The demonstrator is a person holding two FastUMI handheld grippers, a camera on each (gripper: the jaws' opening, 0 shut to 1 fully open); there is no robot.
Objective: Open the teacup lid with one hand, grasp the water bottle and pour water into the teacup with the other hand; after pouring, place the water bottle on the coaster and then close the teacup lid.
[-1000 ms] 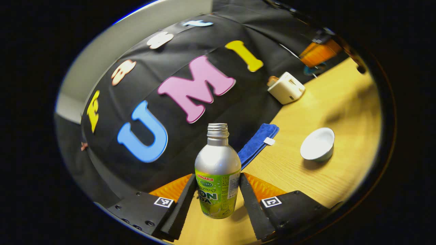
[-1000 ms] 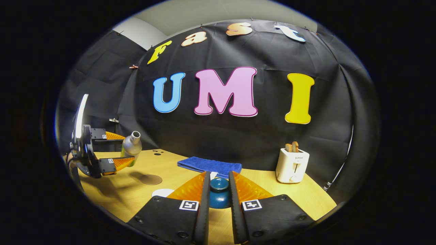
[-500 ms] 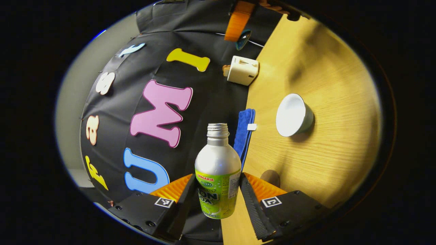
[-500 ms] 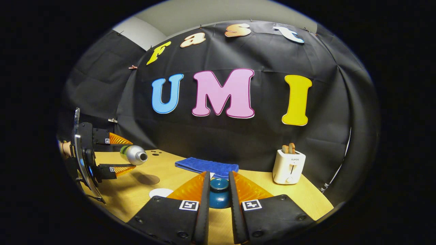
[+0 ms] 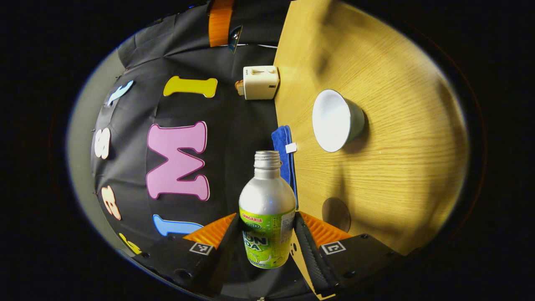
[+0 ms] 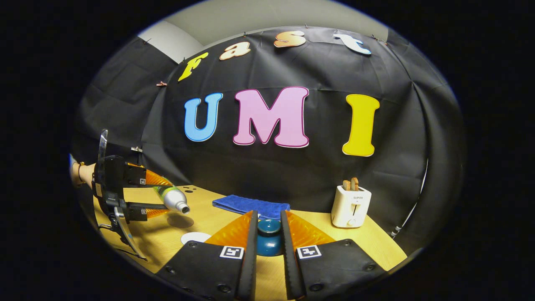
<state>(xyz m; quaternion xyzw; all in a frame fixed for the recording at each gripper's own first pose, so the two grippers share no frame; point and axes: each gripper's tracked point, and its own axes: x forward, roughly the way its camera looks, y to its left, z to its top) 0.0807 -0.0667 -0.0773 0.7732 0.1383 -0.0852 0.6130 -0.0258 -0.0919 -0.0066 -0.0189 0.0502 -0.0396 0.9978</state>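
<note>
**Bottle tipped over the table, lid held up**

In the right gripper view, far to the left of the blue towel (image 6: 250,205), the left gripper (image 6: 161,194) squeezes the water bottle (image 6: 172,198) between both fingers. The bottle lies almost flat on its side in the air above the table (image 6: 376,242). Its long side runs left to right, and its open mouth points toward the towel and a little down. Under it sits the round brown coaster (image 6: 180,220), and next to that the white rim of the teacup (image 6: 193,237).

In the left gripper view, the bottle (image 5: 267,209) sticks straight out from between the fingers, and the teacup (image 5: 336,120) stands open, well apart from the bottle's mouth.

Just in front of the towel, the right gripper (image 6: 268,238) pinches the blue teacup lid (image 6: 268,236) between its two fingers. Right of the towel stands a white toaster (image 6: 350,205).
</note>
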